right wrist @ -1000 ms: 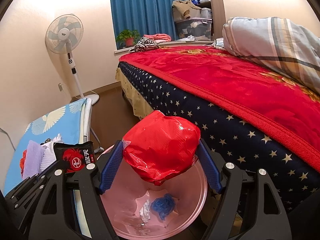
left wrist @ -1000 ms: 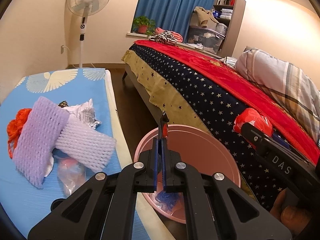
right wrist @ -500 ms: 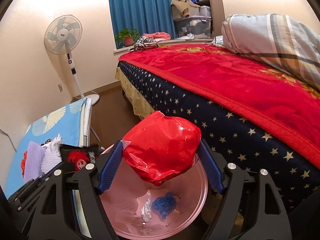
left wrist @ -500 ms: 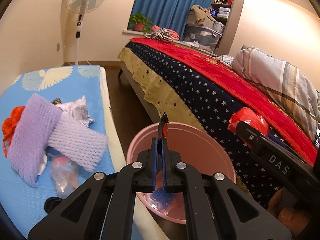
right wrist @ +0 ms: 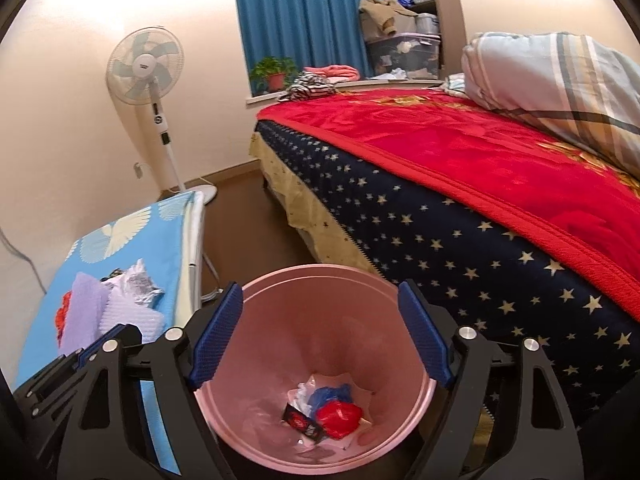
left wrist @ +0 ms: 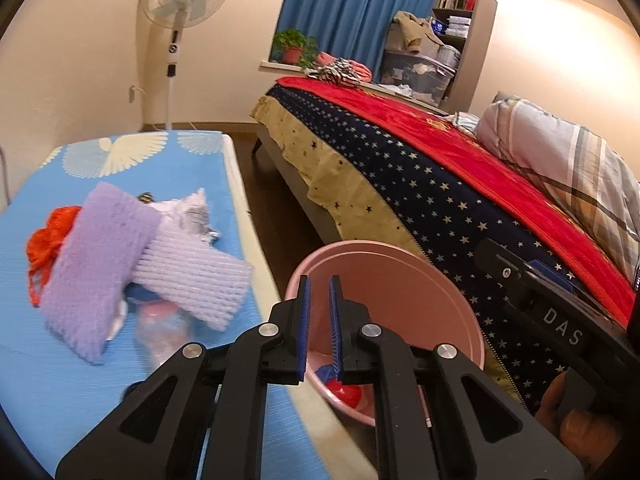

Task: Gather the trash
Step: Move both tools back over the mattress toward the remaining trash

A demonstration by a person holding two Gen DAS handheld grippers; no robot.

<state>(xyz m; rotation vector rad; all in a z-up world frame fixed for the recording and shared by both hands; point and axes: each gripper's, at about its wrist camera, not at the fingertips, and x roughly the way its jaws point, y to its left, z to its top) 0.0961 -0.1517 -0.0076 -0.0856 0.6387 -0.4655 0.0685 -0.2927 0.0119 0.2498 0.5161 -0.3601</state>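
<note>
A pink bin (right wrist: 320, 320) stands on the floor between the blue table and the bed; it also shows in the left wrist view (left wrist: 400, 280). In it lie a red plastic bag (right wrist: 340, 418), a black packet (right wrist: 301, 422), blue trash (right wrist: 330, 396) and white paper. My right gripper (right wrist: 320, 332) is open and empty above the bin. My left gripper (left wrist: 319, 320) is slightly open and empty over the bin's near rim. On the blue table (left wrist: 180, 168) lie two purple foam nets (left wrist: 96, 264), an orange net (left wrist: 46, 240), a silver wrapper (left wrist: 192, 212) and a clear bag (left wrist: 160, 328).
A bed with a red blanket and star-patterned sheet (left wrist: 440, 184) runs along the right. A standing fan (left wrist: 180, 8) is by the far wall. Dark floor (left wrist: 272, 184) lies between table and bed. The right gripper's body (left wrist: 560, 320) shows at the left view's right.
My right gripper opened and the red bag fell into the bin. My left gripper opened a little and let go of the black packet, which now lies in the bin.
</note>
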